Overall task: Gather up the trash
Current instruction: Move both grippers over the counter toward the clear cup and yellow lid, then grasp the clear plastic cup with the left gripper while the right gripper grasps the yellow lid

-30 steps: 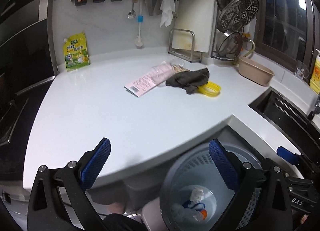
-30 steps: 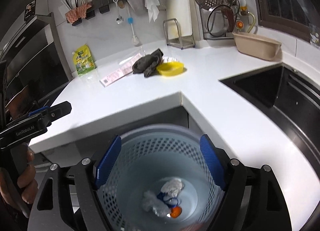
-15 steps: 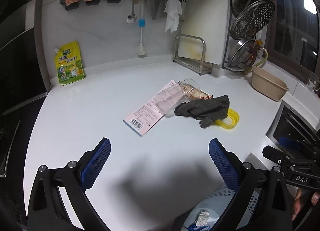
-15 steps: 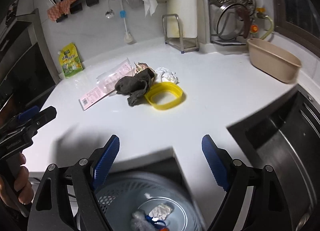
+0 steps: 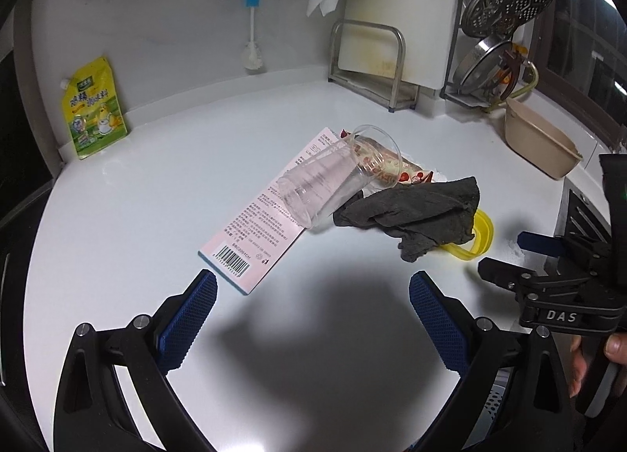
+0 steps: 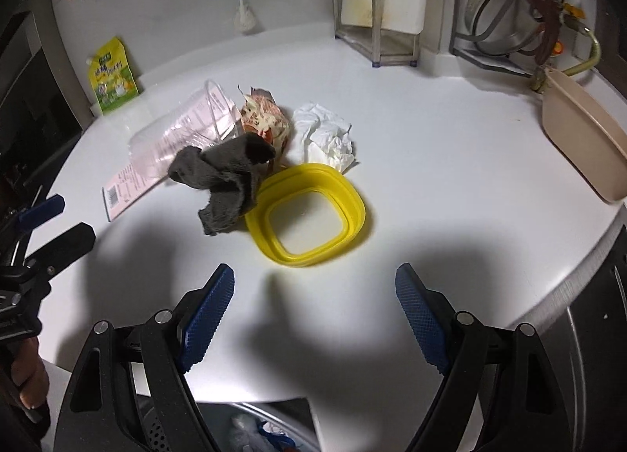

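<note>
A pile of trash lies on the white counter [image 5: 156, 197]: a pink flat package [image 5: 258, 224], a clear plastic cup [image 5: 333, 181] on its side, a snack wrapper [image 6: 264, 122], a dark grey rag [image 5: 415, 213], a crumpled white tissue [image 6: 327, 136] and a yellow square ring lid [image 6: 309, 213]. My left gripper [image 5: 313, 311] is open and empty, just in front of the pink package. My right gripper [image 6: 313, 309] is open and empty, just in front of the yellow lid. The trash basket [image 6: 250, 428] shows at the bottom edge below the counter.
A yellow-green pouch [image 5: 94, 107] leans on the back wall. A metal rack with a white cutting board [image 5: 395, 40] stands at the back. A beige basin [image 5: 537, 142] sits at the right by the sink [image 6: 603, 334]. Utensils hang on the wall.
Both grippers rose from over the trash basket and moved forward over the counter toward the trash pile. Both stay open and empty.
</note>
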Demonstrator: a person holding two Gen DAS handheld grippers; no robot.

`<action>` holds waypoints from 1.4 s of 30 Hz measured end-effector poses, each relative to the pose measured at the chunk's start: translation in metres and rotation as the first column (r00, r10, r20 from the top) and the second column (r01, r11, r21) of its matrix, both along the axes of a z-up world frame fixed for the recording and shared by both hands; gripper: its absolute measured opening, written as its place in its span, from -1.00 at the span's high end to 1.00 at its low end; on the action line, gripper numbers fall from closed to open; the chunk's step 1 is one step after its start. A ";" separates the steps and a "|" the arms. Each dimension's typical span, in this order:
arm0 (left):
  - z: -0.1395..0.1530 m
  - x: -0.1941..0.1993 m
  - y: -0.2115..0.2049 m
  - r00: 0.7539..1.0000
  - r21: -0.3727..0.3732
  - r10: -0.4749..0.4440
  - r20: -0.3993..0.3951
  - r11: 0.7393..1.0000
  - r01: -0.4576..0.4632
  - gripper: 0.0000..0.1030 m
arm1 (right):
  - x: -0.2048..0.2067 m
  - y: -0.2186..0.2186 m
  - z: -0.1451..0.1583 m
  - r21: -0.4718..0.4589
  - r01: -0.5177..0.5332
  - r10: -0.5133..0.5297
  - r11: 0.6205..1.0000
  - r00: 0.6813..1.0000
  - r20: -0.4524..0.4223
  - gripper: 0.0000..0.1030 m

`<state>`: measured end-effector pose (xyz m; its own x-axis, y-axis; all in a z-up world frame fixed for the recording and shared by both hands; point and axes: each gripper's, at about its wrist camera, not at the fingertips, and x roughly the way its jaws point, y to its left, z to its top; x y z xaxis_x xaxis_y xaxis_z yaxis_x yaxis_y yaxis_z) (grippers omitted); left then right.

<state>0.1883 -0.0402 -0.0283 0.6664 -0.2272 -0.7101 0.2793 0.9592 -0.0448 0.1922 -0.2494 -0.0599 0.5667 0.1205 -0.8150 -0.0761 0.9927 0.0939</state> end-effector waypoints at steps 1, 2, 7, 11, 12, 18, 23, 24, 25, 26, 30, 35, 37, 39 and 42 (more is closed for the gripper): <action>-0.001 0.004 0.001 1.000 -0.007 -0.008 -0.017 1.000 0.008 -0.88 | 0.003 0.000 -0.002 0.000 -0.008 0.008 1.000 1.000 -0.008 -0.57; -0.002 0.009 0.002 0.999 -0.014 -0.013 -0.029 1.000 0.013 -0.88 | 0.007 -0.001 -0.003 0.005 -0.016 0.016 1.000 1.000 -0.014 -0.57; -0.004 0.022 0.004 0.999 -0.015 -0.007 -0.036 1.000 0.006 -0.88 | 0.021 -0.005 -0.012 0.044 -0.040 0.042 0.998 0.998 -0.044 -0.57; -0.006 0.027 0.002 0.999 -0.002 -0.026 -0.041 1.000 0.026 -0.88 | 0.030 -0.001 -0.014 0.012 -0.076 0.076 0.997 0.996 -0.043 -0.58; -0.007 0.028 0.002 0.999 0.006 -0.028 -0.041 1.000 0.029 -0.88 | 0.032 -0.001 -0.014 0.017 -0.077 0.077 0.997 0.996 -0.041 -0.58; -0.006 0.030 -0.001 0.999 0.018 -0.039 -0.027 0.999 0.040 -0.88 | 0.041 0.011 -0.017 -0.093 -0.087 0.085 0.992 0.996 -0.027 -0.57; -0.007 0.032 -0.001 0.999 0.027 -0.042 -0.023 0.999 0.043 -0.88 | 0.041 0.015 -0.017 -0.096 -0.112 0.112 0.989 0.994 -0.001 -0.47; -0.007 0.033 -0.002 0.999 0.028 -0.042 -0.021 0.999 0.043 -0.88 | 0.041 0.013 -0.017 -0.079 -0.113 0.114 0.990 0.993 0.005 -0.36; -0.007 0.034 -0.002 0.999 0.025 -0.044 -0.018 0.999 0.045 -0.88 | 0.040 0.011 -0.016 -0.072 -0.107 0.108 0.992 0.994 0.009 -0.36; -0.006 0.034 -0.002 0.999 0.020 -0.047 -0.016 0.999 0.047 -0.88 | 0.040 0.010 -0.015 -0.065 -0.100 0.101 0.993 0.995 0.011 -0.36; -0.005 0.039 -0.006 0.998 0.011 -0.067 -0.002 0.998 0.067 -0.88 | 0.036 -0.005 -0.014 -0.013 -0.054 0.054 0.998 0.998 0.030 -0.35; -0.007 0.056 -0.009 0.998 0.023 -0.067 -0.008 0.997 0.067 -0.88 | 0.029 -0.027 -0.008 0.070 -0.006 0.002 0.998 0.999 0.055 -0.35; -0.008 0.066 -0.009 0.997 0.023 -0.074 -0.014 0.997 0.075 -0.88 | 0.030 -0.033 -0.008 0.107 -0.004 -0.001 0.994 0.999 0.051 -0.35; -0.008 0.074 -0.007 0.998 0.040 -0.069 -0.011 0.997 0.069 -0.88 | 0.030 -0.034 -0.009 0.115 -0.004 -0.001 0.993 0.999 0.049 -0.35; -0.008 0.085 -0.007 0.997 0.062 -0.079 -0.002 0.995 0.079 -0.88 | 0.030 -0.034 -0.009 0.131 -0.012 0.005 0.991 0.999 0.050 -0.35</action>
<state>0.2731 -0.0473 -0.0363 0.6485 -0.2351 -0.7240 0.3546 0.9349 0.0140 0.2223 -0.2837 -0.0694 0.6045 0.2295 -0.7629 -0.0923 0.9713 0.2190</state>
